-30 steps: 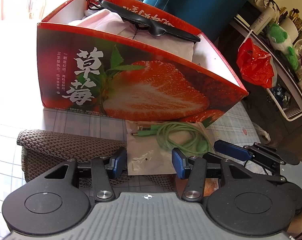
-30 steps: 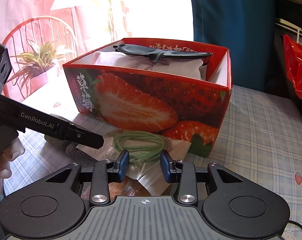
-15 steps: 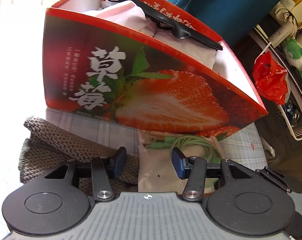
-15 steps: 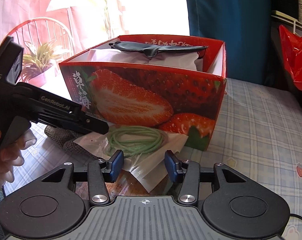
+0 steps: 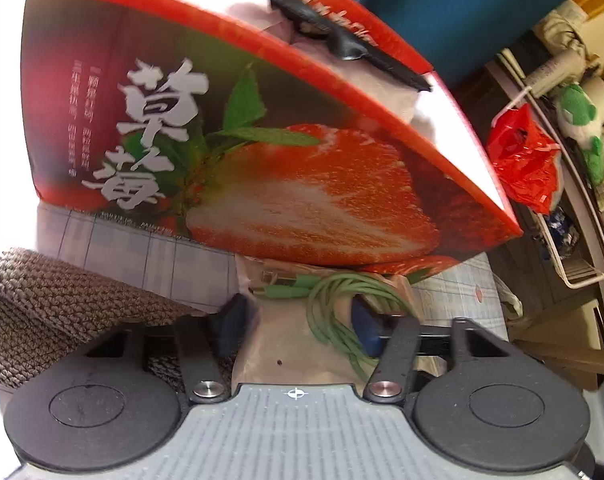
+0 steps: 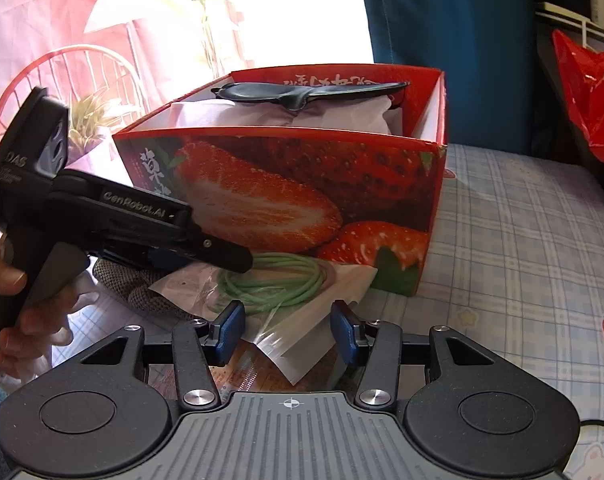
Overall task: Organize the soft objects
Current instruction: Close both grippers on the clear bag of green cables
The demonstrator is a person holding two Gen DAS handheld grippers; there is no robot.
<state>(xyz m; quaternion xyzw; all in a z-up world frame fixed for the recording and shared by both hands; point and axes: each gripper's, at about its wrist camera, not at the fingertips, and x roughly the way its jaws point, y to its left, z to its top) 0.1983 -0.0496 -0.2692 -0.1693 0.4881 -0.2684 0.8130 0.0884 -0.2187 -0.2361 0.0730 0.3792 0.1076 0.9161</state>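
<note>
**Bagged green cable between two claws, in front of the strawberry box**

One clear plastic pouch (image 6: 302, 320) lies flat on the checked cloth (image 6: 522, 260), just in front of the strawberry box (image 6: 285, 200). Inside it sits one coiled green cable (image 6: 269, 284); in the left wrist view the cable's plug ends (image 5: 277, 282) point left, along the foot of the box. The pouch's long axis runs from the box toward the cameras, one corner (image 6: 293, 376) reaching between the right claw's blue pads.

One brown knitted piece (image 5: 61, 312) lies left of the pouch, its edge under the pouch.

The left claw (image 5: 297, 324) straddles the pouch, the jaws closing, the pads not plainly pressing it. The right claw (image 6: 287, 330) stands spread around the pouch's near corner, without touching it. A hand (image 6: 25, 300) grips the left tool's handle.

The one box holds pale cloth (image 6: 342, 116) with one black strap-like item (image 6: 302, 92) lying crosswise on top.

The cloth carries small strawberry prints. Behind stand a teal curtain (image 6: 442, 20), a bright window, a potted plant (image 6: 89, 116) and a red plastic bag (image 5: 526, 160) hanging by a cluttered shelf.
</note>
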